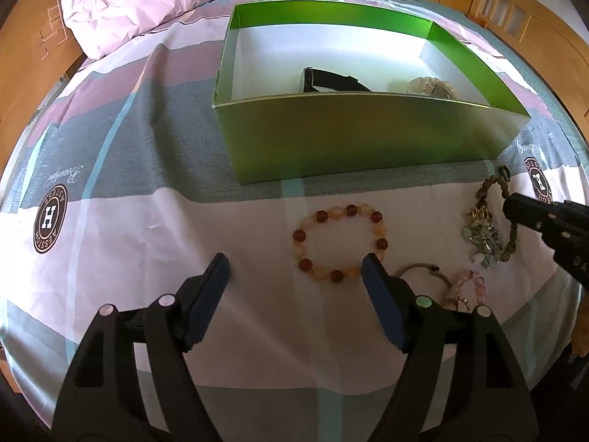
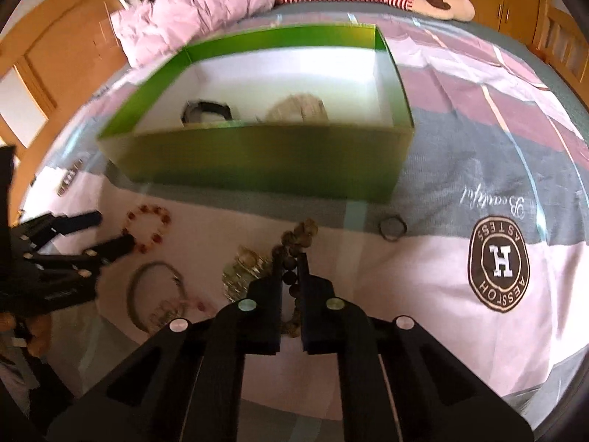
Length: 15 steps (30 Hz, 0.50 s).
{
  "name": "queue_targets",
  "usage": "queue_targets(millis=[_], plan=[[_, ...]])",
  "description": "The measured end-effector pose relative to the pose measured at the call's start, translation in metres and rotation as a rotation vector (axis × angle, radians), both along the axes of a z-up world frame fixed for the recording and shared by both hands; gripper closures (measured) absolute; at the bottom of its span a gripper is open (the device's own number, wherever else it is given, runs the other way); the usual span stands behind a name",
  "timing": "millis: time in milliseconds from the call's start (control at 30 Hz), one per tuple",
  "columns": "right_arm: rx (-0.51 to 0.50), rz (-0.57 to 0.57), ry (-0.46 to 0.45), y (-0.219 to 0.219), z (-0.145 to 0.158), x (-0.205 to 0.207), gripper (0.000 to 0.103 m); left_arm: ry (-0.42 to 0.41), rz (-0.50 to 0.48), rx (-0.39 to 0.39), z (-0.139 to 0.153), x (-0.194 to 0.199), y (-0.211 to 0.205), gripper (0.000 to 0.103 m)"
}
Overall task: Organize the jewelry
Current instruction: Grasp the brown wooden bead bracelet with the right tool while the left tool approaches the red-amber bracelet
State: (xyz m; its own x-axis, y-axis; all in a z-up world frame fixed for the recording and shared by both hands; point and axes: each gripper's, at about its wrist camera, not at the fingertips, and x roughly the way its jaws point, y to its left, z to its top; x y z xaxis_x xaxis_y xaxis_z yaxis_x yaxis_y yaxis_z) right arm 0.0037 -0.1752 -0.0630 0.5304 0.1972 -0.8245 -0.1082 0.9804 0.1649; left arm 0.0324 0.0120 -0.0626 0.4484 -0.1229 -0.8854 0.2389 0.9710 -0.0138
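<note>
A glossy green cardboard box [image 1: 368, 136] with a white inside sits on the bed's patchwork sheet [image 1: 147, 191]; a black strap watch [image 1: 331, 80] and a pale beaded piece [image 1: 434, 86] lie in it. In front of the box lies a round bracelet of smooth red and amber beads [image 1: 340, 243], ringed loosely by the left tool [image 1: 294, 269], its blue pads wide apart and holding nothing. To the right of the box's front wall, the right tool [image 2: 291, 261] is pinched nearly closed on a string of dull olive-brown beads [image 2: 298, 237], beside a glittery crystal cluster [image 1: 482, 237].
</note>
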Motion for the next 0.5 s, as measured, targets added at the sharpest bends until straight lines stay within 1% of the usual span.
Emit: queue_targets(millis=[167,300,433,467,500], plan=[[-0.017,0.010,0.015,0.0047,-0.0031,-0.0004,0.096,-0.004,-0.005,0.004,-0.0020,0.0001,-0.0023,0.025],[-0.011,0.007,0.011,0.0025,-0.0045,-0.0001,0.096,-0.008,-0.007,0.015,-0.0053,0.0020,-0.0043,0.022],[-0.006,0.001,0.009,-0.0011,-0.0023,-0.0001,0.096,-0.011,-0.006,0.016,-0.0064,0.0041,-0.0044,0.022],[-0.006,0.000,0.008,-0.0012,-0.0020,-0.0002,0.096,-0.014,-0.007,0.019,-0.0064,0.0039,-0.0047,0.023],[-0.006,0.000,0.007,-0.0017,-0.0018,-0.0006,0.096,-0.021,-0.012,0.023,-0.0059,0.0035,-0.0056,0.029]])
